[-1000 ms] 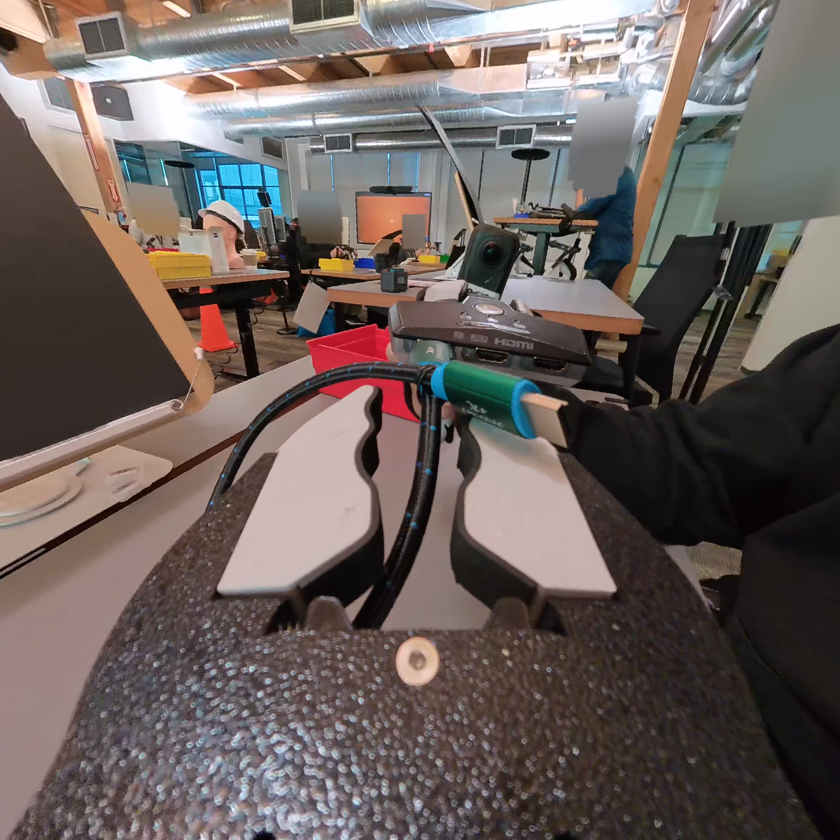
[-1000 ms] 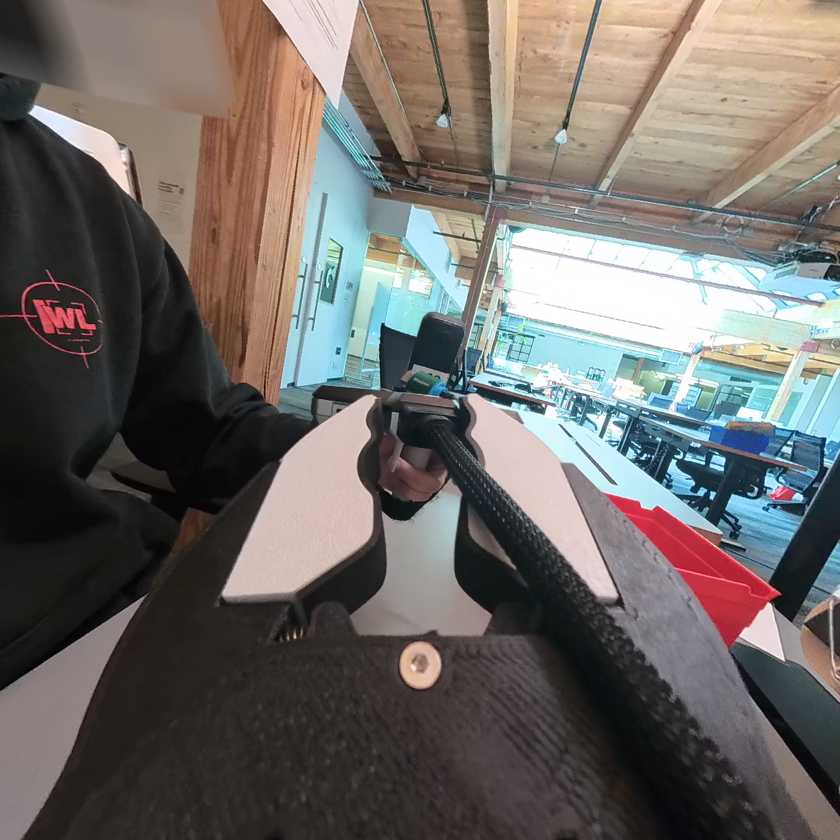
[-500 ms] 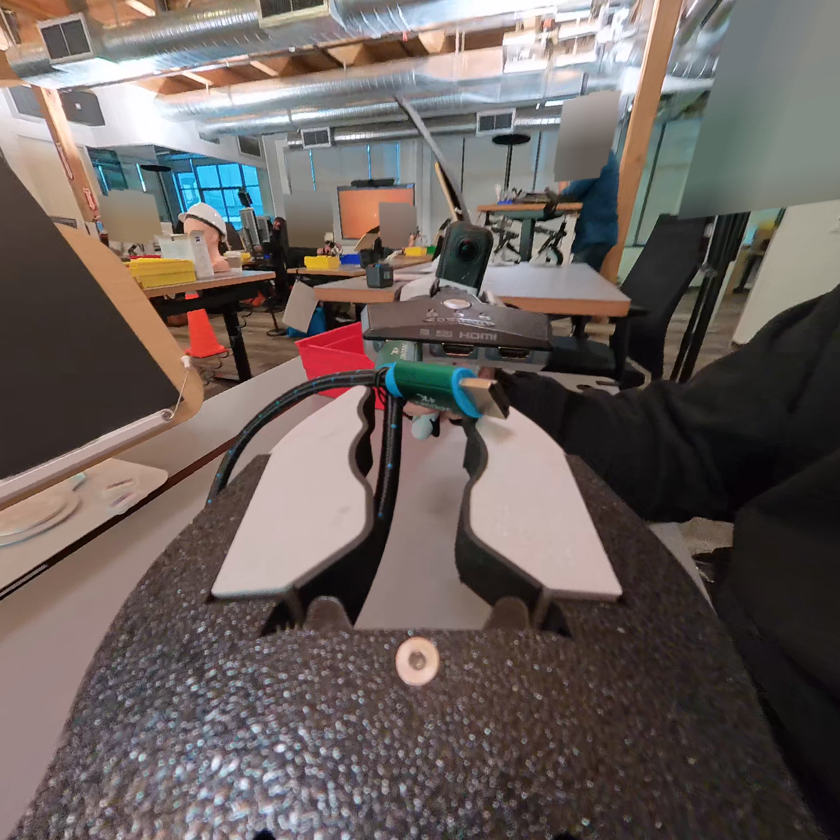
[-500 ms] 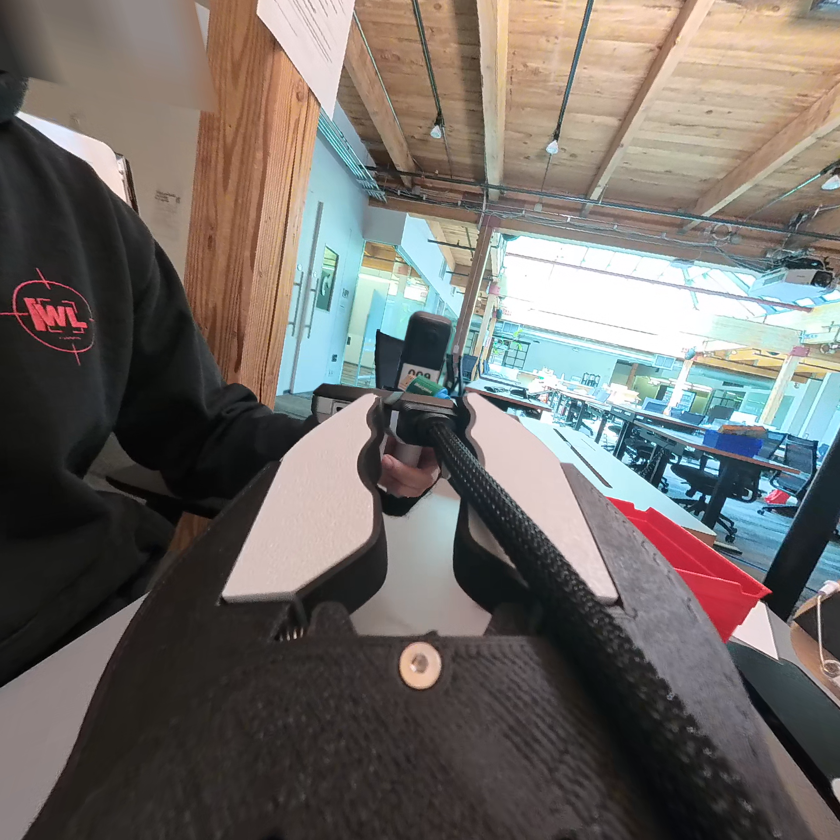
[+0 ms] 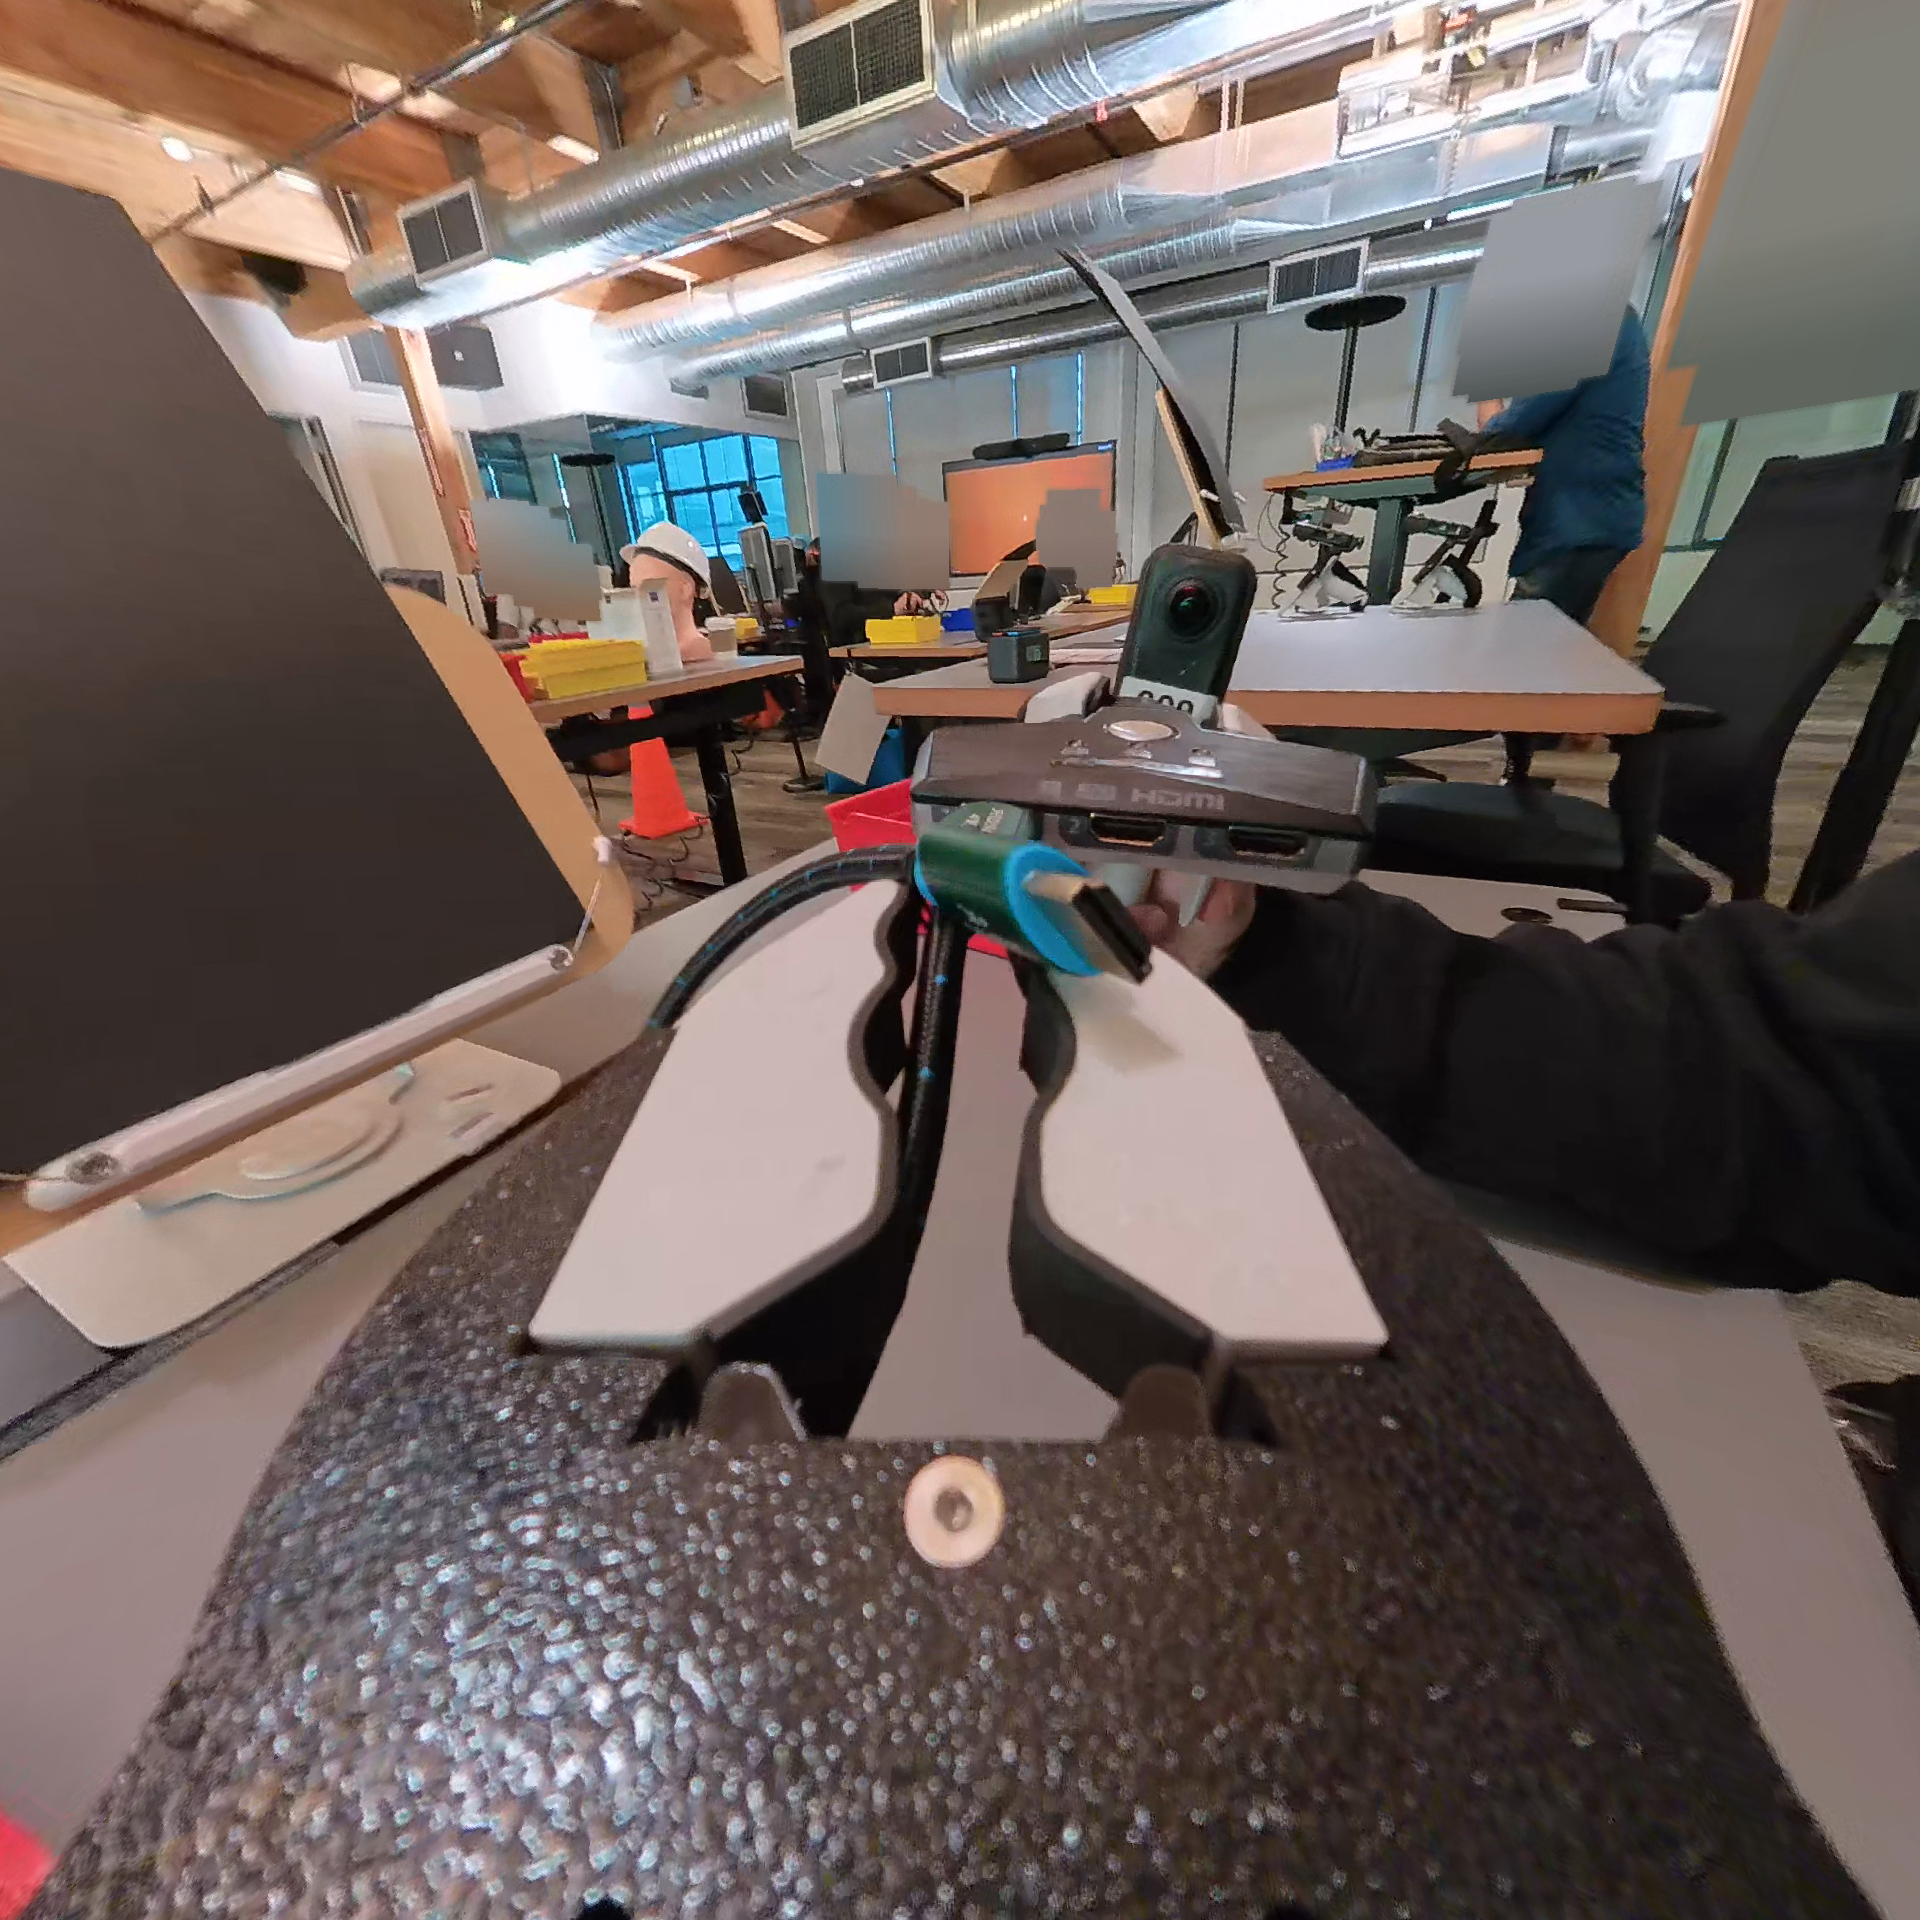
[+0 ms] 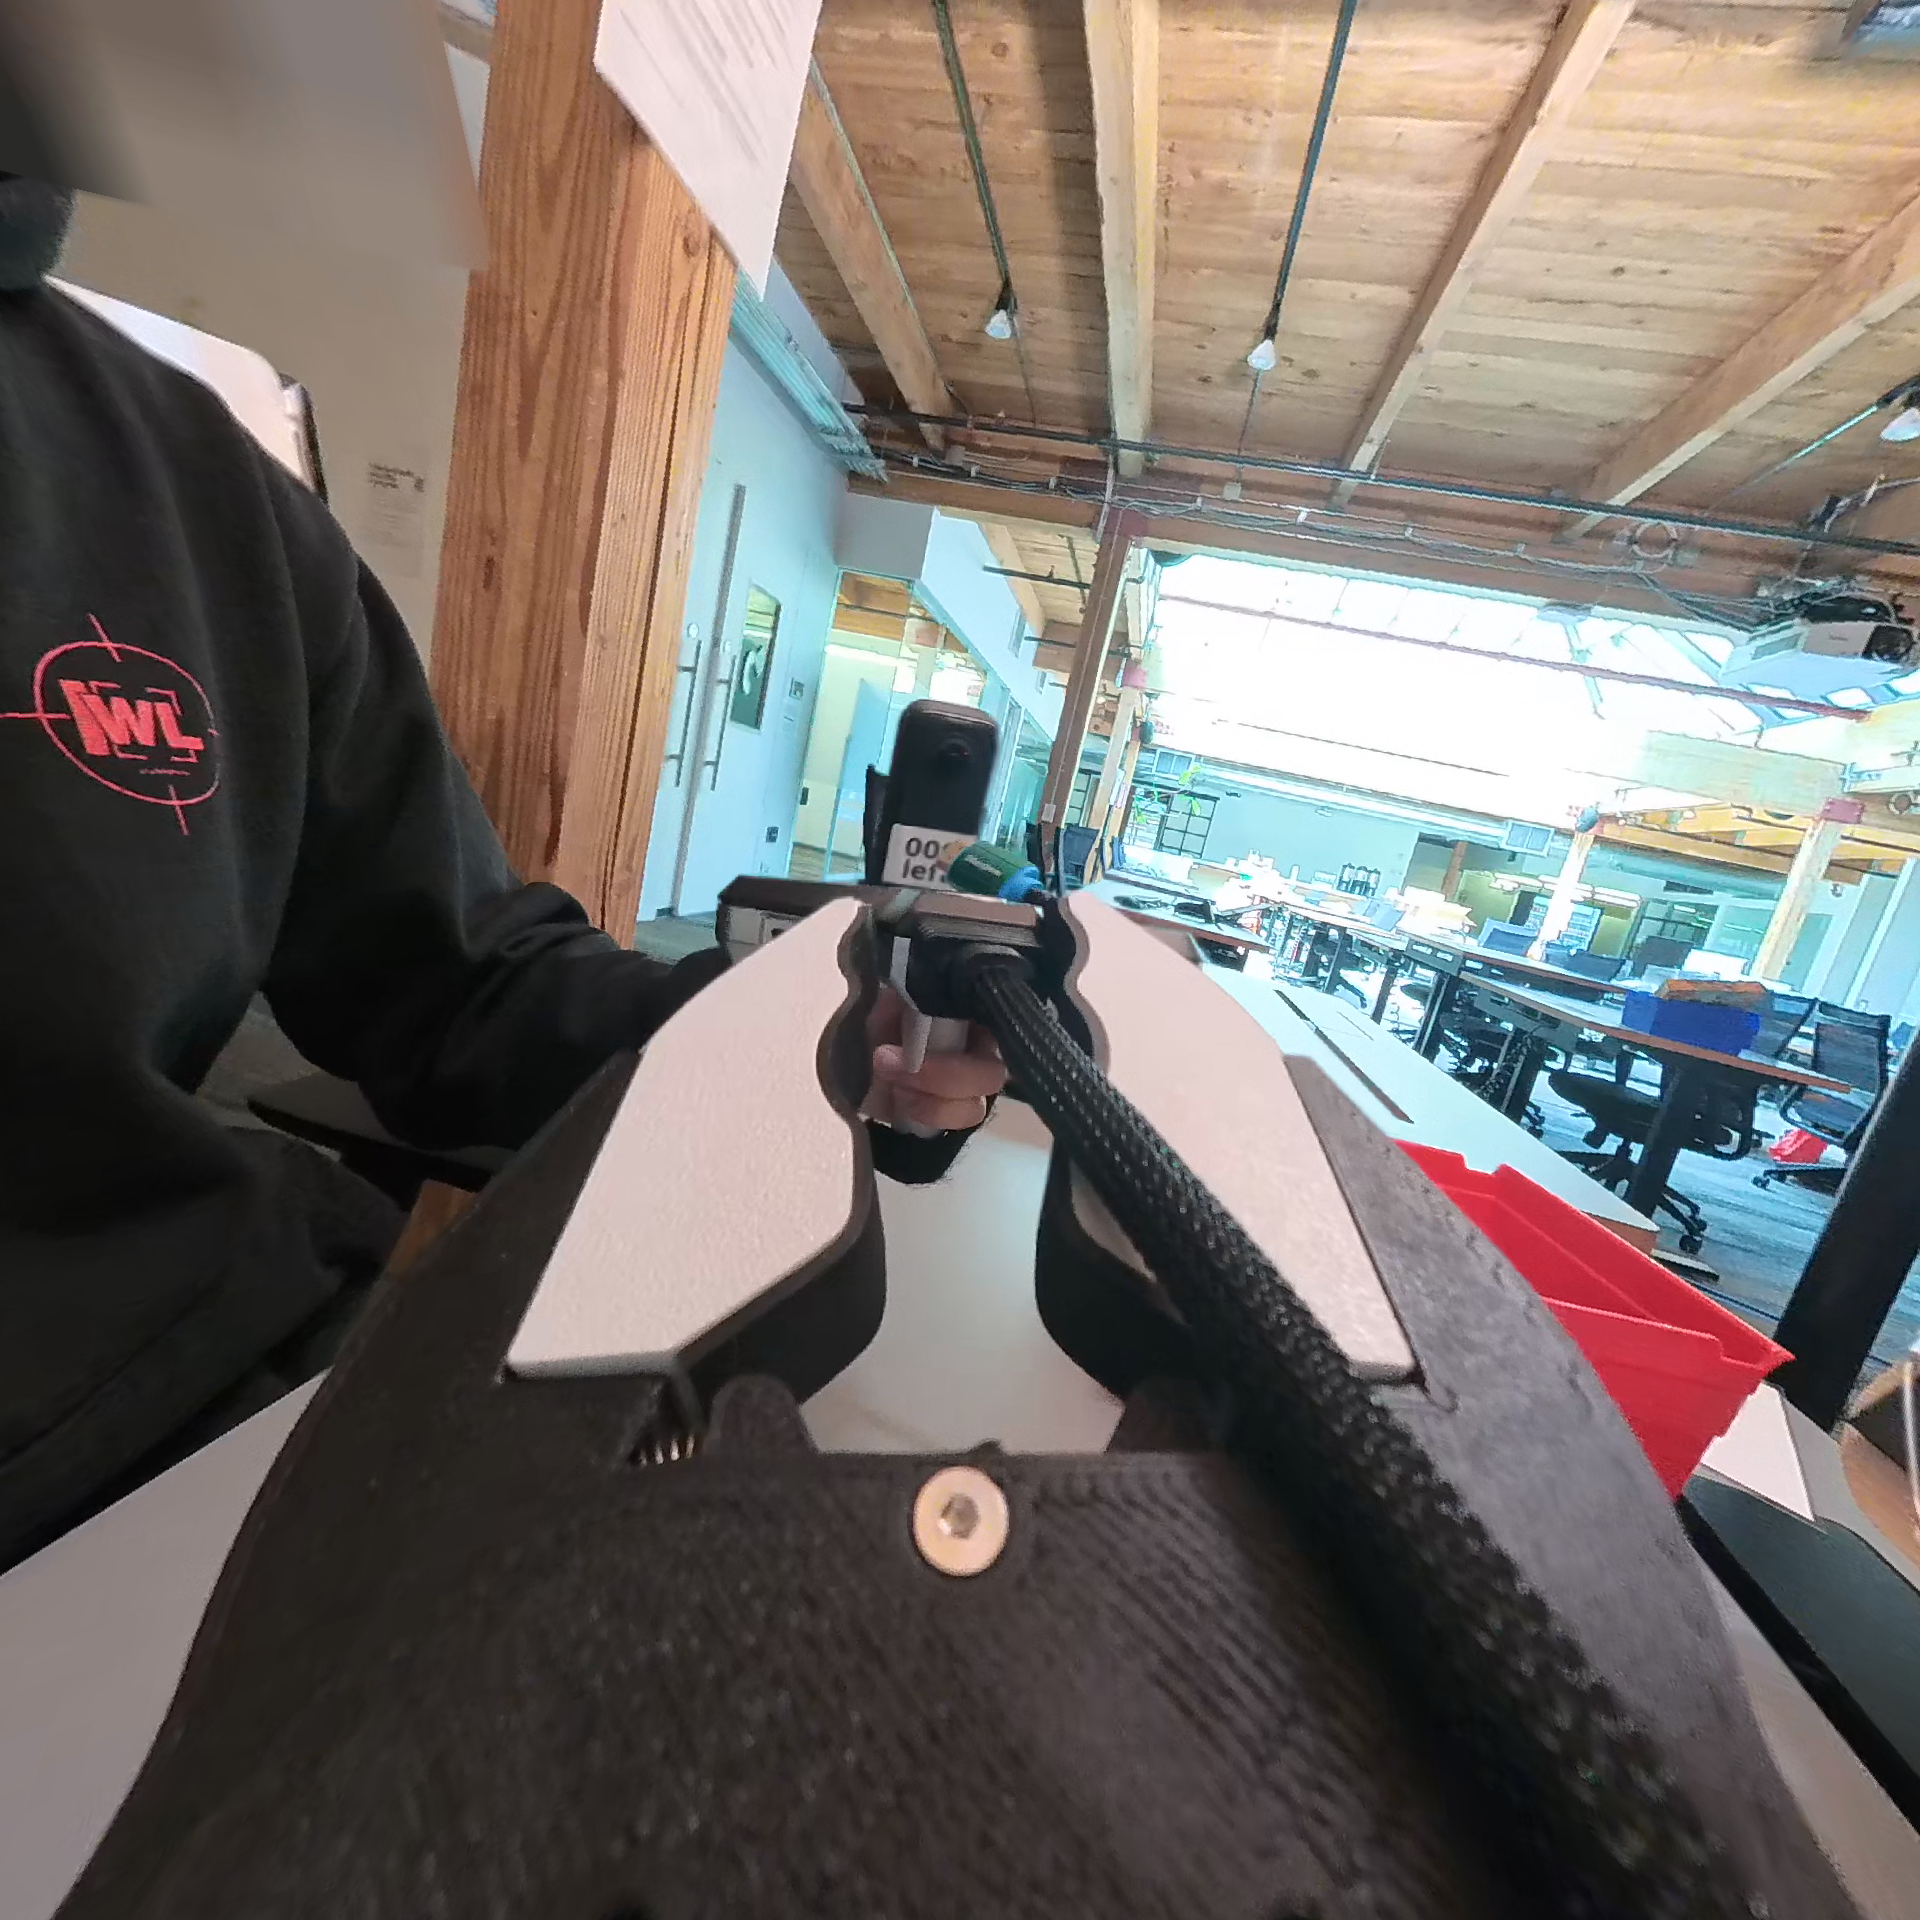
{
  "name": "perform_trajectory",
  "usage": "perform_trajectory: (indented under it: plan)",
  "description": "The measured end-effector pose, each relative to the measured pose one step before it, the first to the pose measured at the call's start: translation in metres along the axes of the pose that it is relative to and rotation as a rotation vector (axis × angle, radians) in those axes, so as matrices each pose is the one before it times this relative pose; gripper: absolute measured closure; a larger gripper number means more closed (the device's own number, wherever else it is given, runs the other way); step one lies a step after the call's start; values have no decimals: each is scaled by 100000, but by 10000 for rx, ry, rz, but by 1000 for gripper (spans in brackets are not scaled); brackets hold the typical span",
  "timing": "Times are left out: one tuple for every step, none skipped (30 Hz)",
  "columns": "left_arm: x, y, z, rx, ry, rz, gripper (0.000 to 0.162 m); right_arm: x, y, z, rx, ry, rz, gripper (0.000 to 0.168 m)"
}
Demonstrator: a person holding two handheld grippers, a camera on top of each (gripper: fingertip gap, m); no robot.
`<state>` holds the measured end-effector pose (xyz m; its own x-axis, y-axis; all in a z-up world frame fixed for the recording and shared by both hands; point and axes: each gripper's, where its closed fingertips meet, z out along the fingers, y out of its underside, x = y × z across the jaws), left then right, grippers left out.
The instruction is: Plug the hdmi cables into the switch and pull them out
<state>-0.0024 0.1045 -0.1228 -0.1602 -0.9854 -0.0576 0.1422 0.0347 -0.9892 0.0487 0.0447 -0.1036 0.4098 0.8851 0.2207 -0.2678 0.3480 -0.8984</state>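
In the left wrist view my left gripper (image 5: 961, 940) is shut on a green and blue HDMI plug (image 5: 1013, 899). Its braided cable (image 5: 930, 1039) runs down between the fingers. The plug's gold tip points right, just below and left of the switch's two open ports. The dark switch (image 5: 1143, 790) is held up in front by my right gripper. In the right wrist view my right gripper (image 6: 956, 925) is shut on the switch (image 6: 977, 914). A thick black braided cable (image 6: 1195, 1195) comes out of the switch's near side. The green plug (image 6: 992, 868) shows just behind the switch.
A red bin (image 6: 1558, 1278) sits on the white table (image 5: 260, 1382), also showing behind the plug (image 5: 873, 821). A black board on a stand (image 5: 208, 675) leans at the left. A person's black sleeve (image 5: 1558, 1039) crosses on the right.
The plug has swung left and turned, so its tip now sits under the switch's left port. The switch has come closer to my left gripper. Both grips are unchanged.
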Motion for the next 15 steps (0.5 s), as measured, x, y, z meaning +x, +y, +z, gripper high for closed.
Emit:
perform_trajectory:
  plan:
    - [121, 45, -81, 9, 131, -150, 145, -77, 40, 42, -55, -50, 27, 137]
    - [118, -37, -64, 71, 70, -65, 145, -92, -28, 62, -24, -54, 9, 137]
    - [40, -53, -65, 66, -5, -21, 145, -44, -21, 74, -32, -11, -33, 137]
    - [47, -141, -53, 101, -11, -24, 145, -39, 26, 60, -7, -22, 21, 137]
    - [90, -245, -21, 169, 3, -41, 145, -29, -12, 38, 105, -33, 88, 137]
    - [72, -256, 8, 179, 10, -68, 144, 21, -5, 2, 135, -9, 79, 137]
    - [81, -198, 13, 161, 49, -127, 144, -8, -15, 4, 100, -38, 69, 137]
    - [-43, -4, 17, 42, 20, -131, 144, 38, 24, -6, 14, 20, 15, 137]
    - [-131, 87, -4, -11, -36, -102, 144, 79, 139, 2, -110, 55, -44, 137]
    - [-60, 57, -12, 1, -19, -23, 144, -1, 85, -6, -54, 1, 12, 137]
    - [-16, 51, -16, -44, -10, 30, 144, 4, 29, -9, 36, -26, 96, 137]
    - [-117, 100, -41, -167, -73, 61, 145, 61, 161, 4, -50, 49, 15, 137]
    - [-145, 159, -55, -240, -77, 124, 145, 67, 197, -2, -105, 32, 9, 137]
    - [-71, 98, -41, -204, -31, 92, 145, 20, 140, -6, -30, -15, 58, 137]
    - [-98, 102, 9, -230, -47, -2, 145, 67, 94, -35, 34, 14, 65, 137]
